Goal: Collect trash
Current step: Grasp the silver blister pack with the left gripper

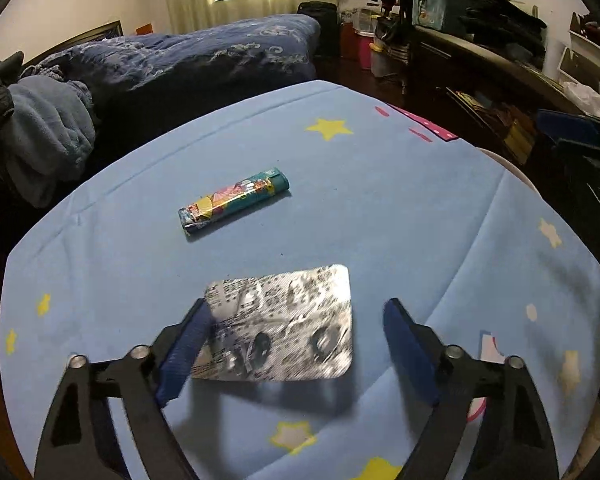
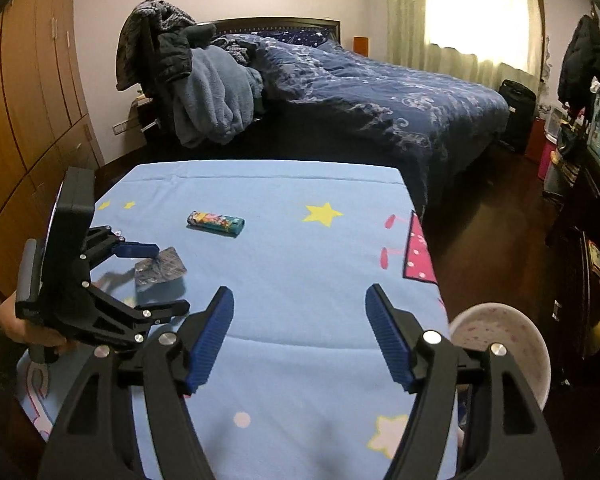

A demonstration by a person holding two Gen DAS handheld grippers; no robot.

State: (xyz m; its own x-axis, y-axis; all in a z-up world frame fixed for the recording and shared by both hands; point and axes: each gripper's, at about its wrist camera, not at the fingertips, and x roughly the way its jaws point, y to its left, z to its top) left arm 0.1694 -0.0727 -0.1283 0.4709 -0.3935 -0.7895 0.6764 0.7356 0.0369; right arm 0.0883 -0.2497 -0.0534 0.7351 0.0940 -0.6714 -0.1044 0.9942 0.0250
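Blue cotton printed with yellow stars covered the counter [image 2: 300, 280], a smooth sheet with a few creases, its far edge straight and its right edge dropping to dark floor. Behind it stood a bed [image 2: 380, 92] under a navy quilt. A pale round bin [image 2: 500, 344] sat just off the counter's right edge, beside the right gripper [image 2: 300, 336], whose ribbed blue fingers stood apart over bare cloth with nothing between them. The left gripper [image 1: 296, 344], gripped by a hand [image 2: 24, 328] at the counter's left side, had its fingers spread wide around a silver foil blister [image 1: 284, 324]; the left finger [image 1: 188, 348] overlapped the foil's corner, the right one stood clear. The blister was a flat, rounded rectangle, crinkled. Beyond it, well apart, lay a small printed lighter [image 1: 234, 205] with open cloth all round.
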